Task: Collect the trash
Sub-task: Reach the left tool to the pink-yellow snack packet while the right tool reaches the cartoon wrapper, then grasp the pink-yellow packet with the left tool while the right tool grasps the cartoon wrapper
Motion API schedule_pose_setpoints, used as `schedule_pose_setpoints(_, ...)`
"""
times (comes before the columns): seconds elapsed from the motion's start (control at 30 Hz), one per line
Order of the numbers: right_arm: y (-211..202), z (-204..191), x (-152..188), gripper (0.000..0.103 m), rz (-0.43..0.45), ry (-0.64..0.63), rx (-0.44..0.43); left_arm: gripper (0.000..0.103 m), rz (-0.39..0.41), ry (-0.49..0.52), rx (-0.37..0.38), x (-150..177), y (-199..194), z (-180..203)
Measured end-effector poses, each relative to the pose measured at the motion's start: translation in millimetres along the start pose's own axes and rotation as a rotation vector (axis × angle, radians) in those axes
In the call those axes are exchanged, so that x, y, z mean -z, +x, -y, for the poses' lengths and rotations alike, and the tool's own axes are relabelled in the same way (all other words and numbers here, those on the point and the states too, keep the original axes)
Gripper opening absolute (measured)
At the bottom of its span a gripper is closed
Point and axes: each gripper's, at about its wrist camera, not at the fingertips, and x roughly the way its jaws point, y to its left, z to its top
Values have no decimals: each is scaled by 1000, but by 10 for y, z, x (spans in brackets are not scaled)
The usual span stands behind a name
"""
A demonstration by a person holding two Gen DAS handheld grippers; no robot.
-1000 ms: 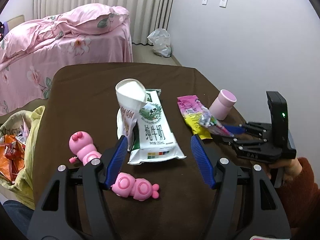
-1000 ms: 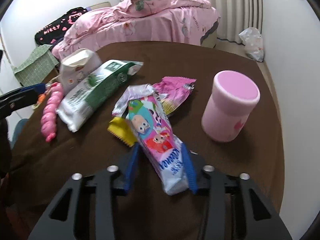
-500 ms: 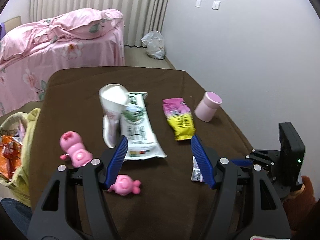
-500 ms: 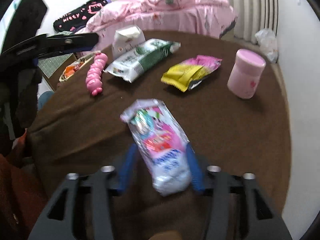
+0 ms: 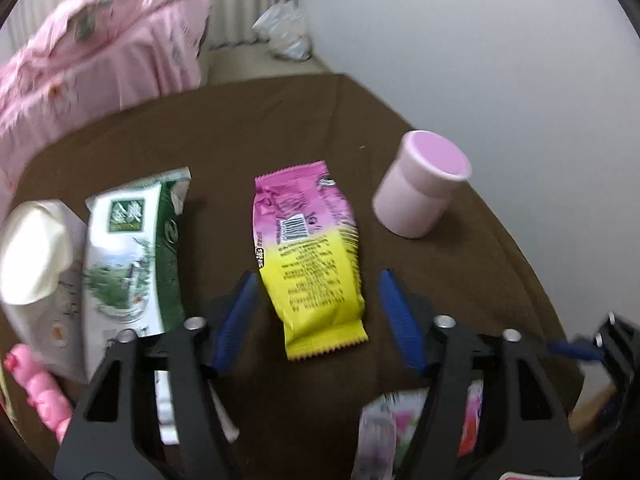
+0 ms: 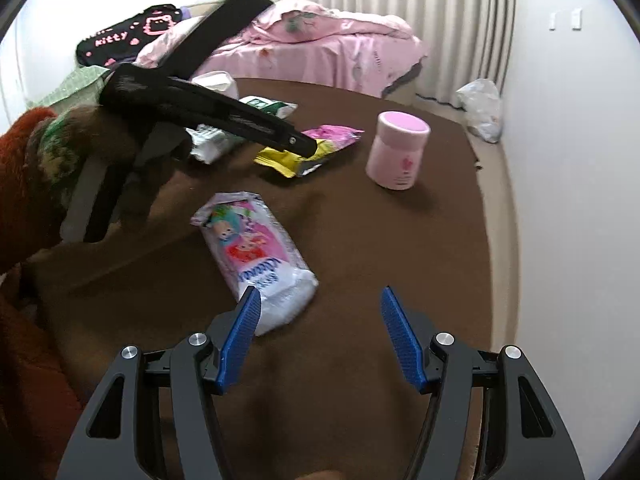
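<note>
Your brown cloth-covered table (image 6: 400, 240) carries the trash. Your left gripper (image 5: 316, 300), jaws just narrowing yet unpressed, straddles the pink-and-yellow crinkled snack wrapper (image 5: 308, 252) at 12 o'clock. Your right gripper (image 6: 320, 320), just spread, stands empty; the pink cartoon-printed tissue pack (image 6: 252, 252) lies at 10 o'clock.

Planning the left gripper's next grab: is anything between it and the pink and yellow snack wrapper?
Nothing visible. The left gripper has its open jaws on either side of the snack wrapper, which lies flat on the brown table.
</note>
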Motion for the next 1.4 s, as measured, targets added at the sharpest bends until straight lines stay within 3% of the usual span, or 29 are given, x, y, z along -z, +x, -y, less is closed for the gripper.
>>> schedule_pose_setpoints(0.03, -6, 17, 4, 59, 2, 8, 1, 40, -14, -20, 17, -1, 41, -32)
schedule_pose_setpoints(0.13, -9, 38, 8, 59, 18, 9, 15, 33, 18, -37, 34, 68, -51, -88)
schedule_pose_setpoints(0.27, 48, 61, -47, 59, 26, 29, 33, 32, 69, -54, 20, 190, -316, -142)
schedule_pose_setpoints(0.4, 113, 132, -102, 59, 31, 94, -11, 32, 124, -49, -3, 328, -658, -152)
schedule_pose_setpoints(0.53, 188, 205, -108, 59, 6, 164, -45, 34, 146, -53, -41, 425, -891, -179)
schedule_pose_setpoints(0.73, 280, 101, -50, 59, -35, 161, -80, 35, 165, -94, -57, 572, -1070, -334)
schedule_pose_setpoints(0.93, 328, -274, -27, 59, -72, 101, -216, 36, 174, -105, -86, 780, -1226, -478)
schedule_pose_setpoints(1.1, 81, -453, -126, 59, 29, -25, -208, 37, 166, -121, -90, 896, -1247, -576)
schedule_pose_setpoints(1.17, 35, -353, -169, 59, 73, -6, -193, 37, 155, -127, -90, 912, -1212, -602)
schedule_pose_setpoints(1.27, 161, -209, -200, 59, 49, 59, -225, 37, 127, -136, -72, 937, -1135, -615)
schedule_pose_setpoints(1.33, 263, -202, -188, 53, 22, 59, -245, 37, 116, -135, -66, 958, -1093, -610)
schedule_pose_setpoints(1.4, 364, -243, -177, 36, -15, 46, -258, 40, 110, -137, -52, 975, -1072, -606)
